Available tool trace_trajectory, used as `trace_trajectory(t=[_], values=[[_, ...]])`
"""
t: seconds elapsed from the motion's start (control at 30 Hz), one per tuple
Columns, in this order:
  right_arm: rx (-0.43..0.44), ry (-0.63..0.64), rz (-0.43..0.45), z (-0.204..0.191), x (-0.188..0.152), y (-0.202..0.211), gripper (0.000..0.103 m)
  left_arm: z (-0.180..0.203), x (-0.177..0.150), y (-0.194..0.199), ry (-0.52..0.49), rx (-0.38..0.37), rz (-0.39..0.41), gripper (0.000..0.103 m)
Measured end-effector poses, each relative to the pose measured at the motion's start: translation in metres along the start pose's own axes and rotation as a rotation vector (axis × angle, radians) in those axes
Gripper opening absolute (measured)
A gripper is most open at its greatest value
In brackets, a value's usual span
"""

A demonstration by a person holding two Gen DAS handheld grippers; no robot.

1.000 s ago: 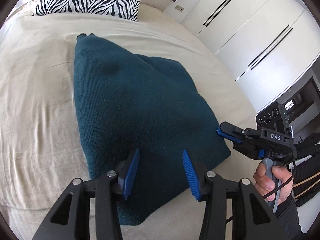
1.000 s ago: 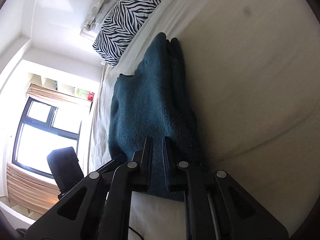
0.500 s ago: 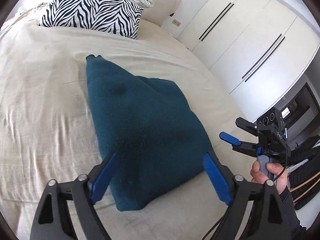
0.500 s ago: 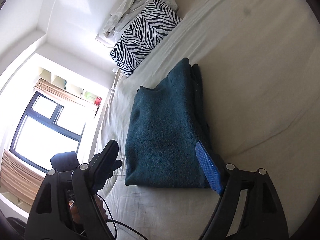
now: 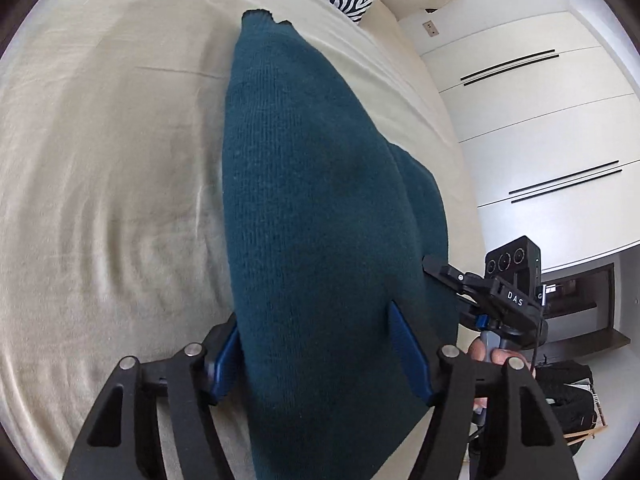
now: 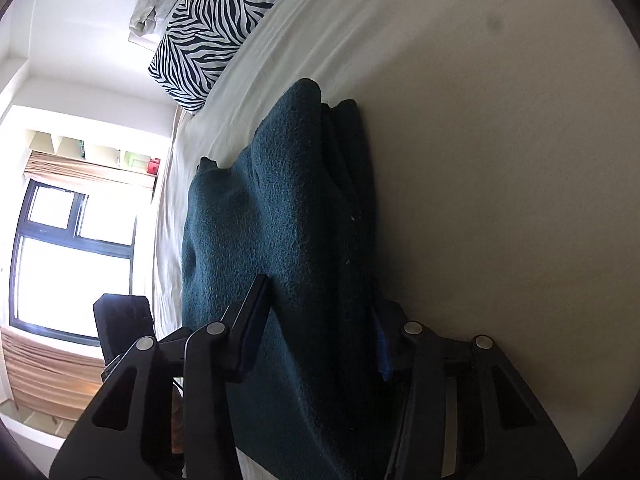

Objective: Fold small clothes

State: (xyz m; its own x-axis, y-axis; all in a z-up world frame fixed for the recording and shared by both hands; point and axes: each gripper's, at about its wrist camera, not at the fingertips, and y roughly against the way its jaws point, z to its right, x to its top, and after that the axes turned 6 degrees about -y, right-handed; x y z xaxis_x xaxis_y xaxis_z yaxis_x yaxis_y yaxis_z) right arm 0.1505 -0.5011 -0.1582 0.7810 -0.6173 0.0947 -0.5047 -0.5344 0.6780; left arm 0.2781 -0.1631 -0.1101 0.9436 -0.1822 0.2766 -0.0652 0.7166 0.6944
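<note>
Sweater (image 5: 320,208) runs lengthwise up mid-frame | my left gripper (image 5: 316,354) and right gripper (image 6: 320,328) gape, straddling its near end

One marking is legible. The letters "DAS" stand in white capitals on the black body of the right gripper (image 5: 440,276), on the flat face just below its camera housing (image 5: 514,258), as seen from the left wrist view. A further small white mark sits at the right-hand end of that same face, beside the housing; it is too small to read. The three round dials on the front of the camera housing carry no figures that can be made out. The right wrist view shows no readable text.
</note>
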Motion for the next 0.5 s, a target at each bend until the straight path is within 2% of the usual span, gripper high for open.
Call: trace_trajectory(t=[0.1,0.2,0.4,0.5], values=[[-0.076,0.057,0.014,-0.013,-0.001,-0.004,0.026,0.002,0.0,0.001,-0.019,0.035,0.0,0.05],[-0.192,0.144,0.066,-0.04,-0.013,0.0,0.022,0.011,-0.004,0.012,-0.066,0.064,0.013,0.044],[-0.392,0.4,0.14,-0.124,-0.077,0.009,0.021,0.037,-0.03,0.061,-0.175,0.163,0.071,0.043],[-0.389,0.475,0.167,-0.156,-0.117,0.012,0.021,0.037,-0.054,0.097,-0.213,0.203,0.104,0.043]])
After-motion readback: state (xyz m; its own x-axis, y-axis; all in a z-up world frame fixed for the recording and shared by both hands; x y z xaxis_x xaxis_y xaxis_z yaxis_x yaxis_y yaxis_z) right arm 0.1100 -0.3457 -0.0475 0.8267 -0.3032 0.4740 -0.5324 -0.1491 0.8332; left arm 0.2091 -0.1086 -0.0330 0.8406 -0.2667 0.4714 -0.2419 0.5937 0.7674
